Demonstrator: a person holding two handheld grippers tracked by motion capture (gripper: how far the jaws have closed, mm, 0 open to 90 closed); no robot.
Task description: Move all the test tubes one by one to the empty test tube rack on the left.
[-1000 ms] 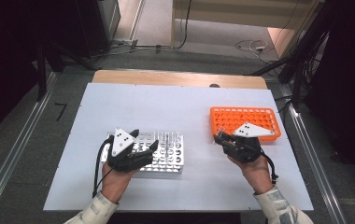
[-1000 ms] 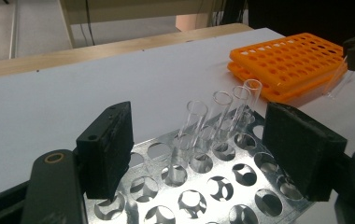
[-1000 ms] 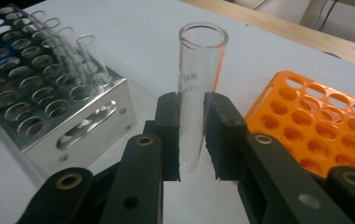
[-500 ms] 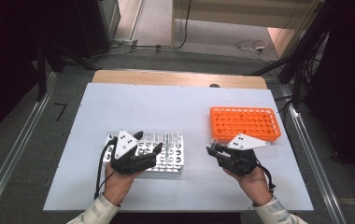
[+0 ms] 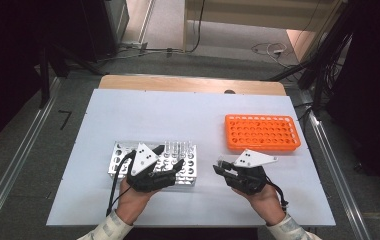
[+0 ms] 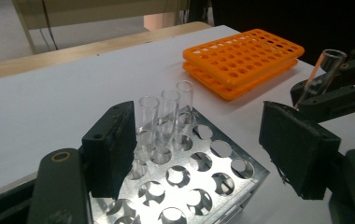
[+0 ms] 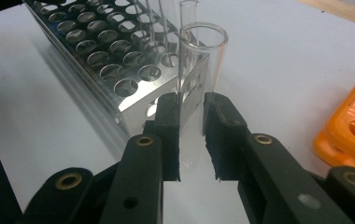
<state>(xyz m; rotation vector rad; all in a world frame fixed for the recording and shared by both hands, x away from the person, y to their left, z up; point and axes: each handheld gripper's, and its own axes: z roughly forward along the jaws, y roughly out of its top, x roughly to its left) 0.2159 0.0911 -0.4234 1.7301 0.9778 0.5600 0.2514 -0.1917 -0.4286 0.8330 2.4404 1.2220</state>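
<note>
A metal tube rack (image 5: pixel 123 154) lies at the near left of the white table, with three clear glass tubes (image 6: pixel 162 114) standing in it. My left gripper (image 5: pixel 169 161) hovers over the rack's right part, its jaws (image 6: pixel 199 128) wide open and empty. My right gripper (image 5: pixel 221 168) is just right of the rack (image 7: pixel 96 56). It (image 7: pixel 192 112) is shut on a clear glass tube (image 7: pixel 202 70), held nearly upright beside the rack's corner. That tube (image 6: pixel 326 65) also shows in the left gripper view.
An empty orange tube rack (image 5: pixel 262 132) lies at the right of the table (image 5: pixel 178 115), behind my right gripper. A wooden strip (image 5: pixel 188 84) runs along the far edge. Cables and dark stands surround the table.
My right gripper has moved left and toward the near edge, away from the orange rack and up to the metal rack's corner. The left gripper has shifted slightly right.
</note>
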